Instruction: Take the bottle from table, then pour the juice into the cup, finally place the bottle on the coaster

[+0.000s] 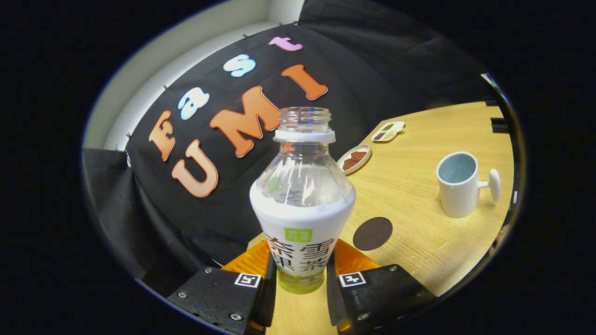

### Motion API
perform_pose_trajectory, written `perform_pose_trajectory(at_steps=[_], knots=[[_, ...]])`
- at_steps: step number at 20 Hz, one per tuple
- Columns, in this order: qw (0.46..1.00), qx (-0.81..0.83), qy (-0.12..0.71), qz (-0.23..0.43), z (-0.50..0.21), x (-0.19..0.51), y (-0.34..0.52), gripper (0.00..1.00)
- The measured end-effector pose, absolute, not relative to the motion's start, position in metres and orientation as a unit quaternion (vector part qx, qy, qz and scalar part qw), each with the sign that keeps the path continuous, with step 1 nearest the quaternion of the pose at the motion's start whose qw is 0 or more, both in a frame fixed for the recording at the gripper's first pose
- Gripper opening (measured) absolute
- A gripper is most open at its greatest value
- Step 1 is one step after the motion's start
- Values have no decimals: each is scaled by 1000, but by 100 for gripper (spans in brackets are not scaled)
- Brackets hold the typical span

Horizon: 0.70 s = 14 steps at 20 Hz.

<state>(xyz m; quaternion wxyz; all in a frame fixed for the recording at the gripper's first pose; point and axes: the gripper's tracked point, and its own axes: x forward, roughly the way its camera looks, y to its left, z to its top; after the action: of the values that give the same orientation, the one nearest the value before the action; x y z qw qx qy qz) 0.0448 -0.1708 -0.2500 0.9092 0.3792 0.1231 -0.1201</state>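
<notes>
Bottle [301, 204] sits clamped between my gripper's [300, 274] two fingers, both pressing its labelled lower body. I see it uncapped, neck up, tilted relative to the table [419, 260]. Coaster [372, 233] lies flat on the table just beyond the fingers, beside the bottle. Cup [458, 184] stands upright farther off, well apart from the coaster, handle turned away from the bottle. Two small dishes [354, 158] lie near the wall.

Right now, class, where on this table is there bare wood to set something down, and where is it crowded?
The gripper is shut on the bottle. Bare wood on the table lies between the dark coaster and the white cup, and between the cup and the two small dishes. It is crowded along the cloth wall, where those dishes sit.
</notes>
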Motion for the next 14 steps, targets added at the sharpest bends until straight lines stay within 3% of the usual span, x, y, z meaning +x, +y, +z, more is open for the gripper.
perform_pose_trajectory(at_steps=[14], knots=[[806, 571, 75, -137, -253, 65, -214, 46]])
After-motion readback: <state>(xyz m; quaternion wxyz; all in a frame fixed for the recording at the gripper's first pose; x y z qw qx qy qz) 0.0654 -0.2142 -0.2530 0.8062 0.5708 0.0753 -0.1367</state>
